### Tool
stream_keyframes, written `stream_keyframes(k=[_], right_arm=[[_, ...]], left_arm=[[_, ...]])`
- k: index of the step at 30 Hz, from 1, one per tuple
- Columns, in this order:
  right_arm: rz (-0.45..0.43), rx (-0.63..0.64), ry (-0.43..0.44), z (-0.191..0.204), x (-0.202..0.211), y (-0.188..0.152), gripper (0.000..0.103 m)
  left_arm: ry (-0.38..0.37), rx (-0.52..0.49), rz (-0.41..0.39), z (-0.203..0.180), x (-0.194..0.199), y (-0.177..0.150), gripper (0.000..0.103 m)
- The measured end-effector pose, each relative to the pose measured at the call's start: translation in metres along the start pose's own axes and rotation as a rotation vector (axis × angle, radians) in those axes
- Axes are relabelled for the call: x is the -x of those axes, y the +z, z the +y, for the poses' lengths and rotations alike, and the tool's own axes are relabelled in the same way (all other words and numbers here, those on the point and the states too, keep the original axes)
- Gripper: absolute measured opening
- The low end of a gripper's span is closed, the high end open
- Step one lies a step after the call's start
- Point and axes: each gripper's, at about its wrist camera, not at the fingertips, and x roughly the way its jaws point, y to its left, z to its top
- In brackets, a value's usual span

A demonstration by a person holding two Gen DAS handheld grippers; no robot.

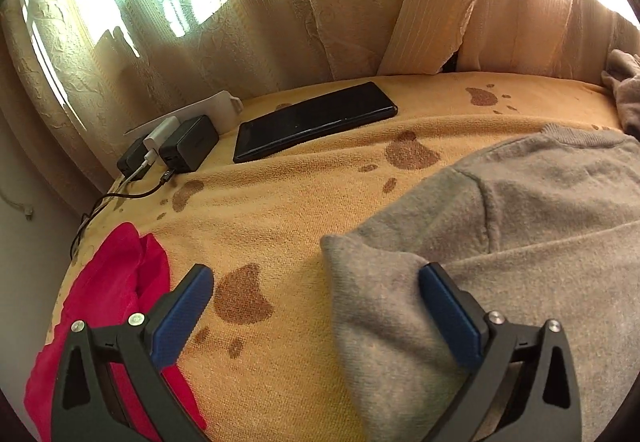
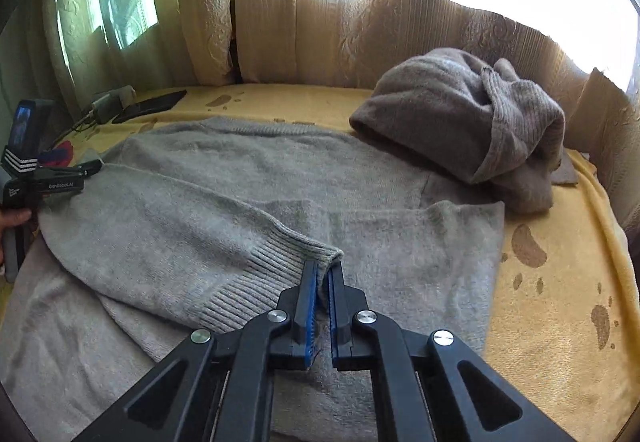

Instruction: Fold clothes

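Observation:
A grey knit sweater (image 2: 240,170) lies flat on the yellow blanket (image 2: 560,322). One sleeve is folded across its body. My right gripper (image 2: 324,266) is shut on that sleeve's ribbed cuff (image 2: 280,266), and knit shows between the blue pads. My left gripper (image 1: 316,274) stands wide open over the sweater's (image 1: 520,242) left shoulder edge. A rounded fold of the knit lies between its jaws beside the right pad, and neither pad presses on it. In the right wrist view the left gripper (image 2: 90,167) sits at the sweater's far left, held by a hand.
A crumpled grey-brown garment (image 2: 480,122) lies at the back right. A red garment (image 1: 112,282) lies left of the left gripper. A black phone (image 1: 316,122) and plugged-in chargers (image 1: 184,146) sit by the curtains (image 1: 240,22). The blanket (image 1: 300,202) has brown paw prints.

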Motion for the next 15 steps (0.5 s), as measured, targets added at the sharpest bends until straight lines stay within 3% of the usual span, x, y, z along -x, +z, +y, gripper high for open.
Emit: stream_keyframes(k=[2, 4, 5, 6, 9, 15], right_arm=[[-0.024, -0.024, -0.001, -0.005, 0.008, 0.001, 0.012], [-0.035, -0.031, -0.064, -0.010, 0.016, 0.001, 0.032], [-0.045, -0.036, -0.096, -0.013, 0.021, 0.000, 0.059], [-0.062, -0.045, -0.112, -0.015, 0.027, -0.001, 0.071], [-0.113, -0.041, -0.077, -0.014, 0.047, -0.003, 0.071], [-0.084, 0.147, 0.002, 0.038, 0.039, 0.000, 0.071]], left_arm=[[-0.026, 0.013, 0.008, 0.006, 0.003, 0.001, 0.103], [-0.044, 0.055, -0.018, 0.017, 0.015, 0.003, 0.103], [-0.049, 0.078, -0.037, 0.023, 0.023, 0.004, 0.103], [-0.058, 0.092, -0.059, 0.029, 0.032, 0.003, 0.103], [-0.097, 0.077, -0.097, 0.036, 0.055, -0.002, 0.103], [-0.063, -0.190, -0.047, -0.002, 0.058, -0.038, 0.103]])
